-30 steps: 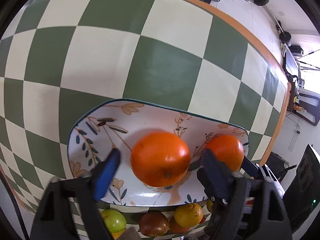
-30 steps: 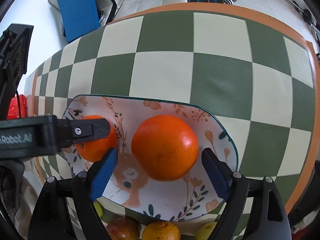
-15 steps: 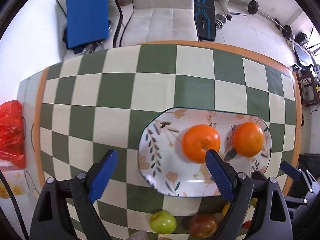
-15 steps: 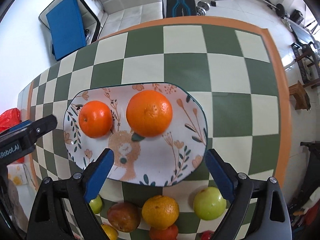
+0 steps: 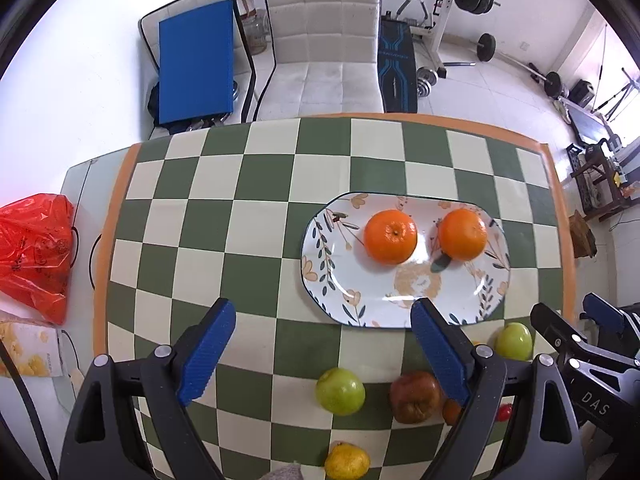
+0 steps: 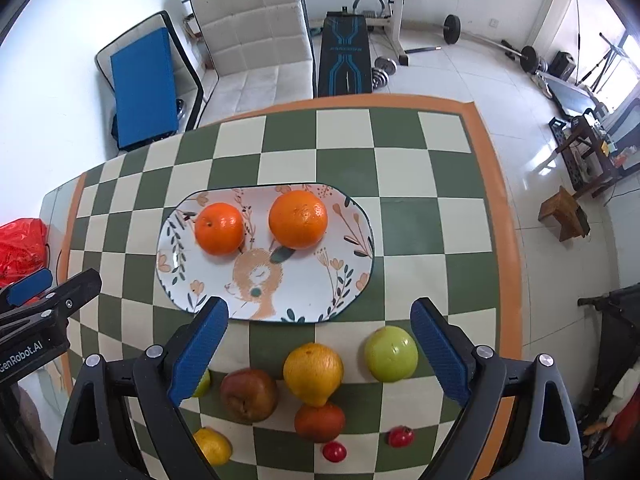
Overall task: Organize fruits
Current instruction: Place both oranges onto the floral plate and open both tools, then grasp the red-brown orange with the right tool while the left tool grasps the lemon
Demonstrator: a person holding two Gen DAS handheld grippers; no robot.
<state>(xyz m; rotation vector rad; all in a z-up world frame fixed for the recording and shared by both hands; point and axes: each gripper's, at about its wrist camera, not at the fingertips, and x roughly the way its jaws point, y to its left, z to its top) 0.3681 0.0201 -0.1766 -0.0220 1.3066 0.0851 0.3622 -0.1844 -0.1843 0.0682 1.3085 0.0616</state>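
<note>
Green-and-cream checks across the tablecloth, orange border along its edges. Oval floral plate near the middle, carrying two oranges side by side, apart from each other: the smaller orange toward the left, the larger orange toward the right. Loose fruit in a cluster on the cloth just this side of the plate: green apple, yellow-orange citrus, brownish-red apple, small dark orange touching the citrus from below, yellow fruit at the near edge, two cherry tomatoes close together. Left gripper spread wide, holding nothing, above bare cloth and the plate's near rim. Right gripper likewise spread wide and empty, straddling the fruit cluster. Second green apple clear in the left wrist view, but mostly hidden behind the left blue pad in the right wrist view. Small dark orange half covered by the right blue pad in the left wrist view. Red plastic bag off the cloth at far left, cut by the frame. White padded chair, blue panel and weight equipment beyond the table's far edge. Yellow-printed box at lower left of the left wrist view, contents unreadable.
</note>
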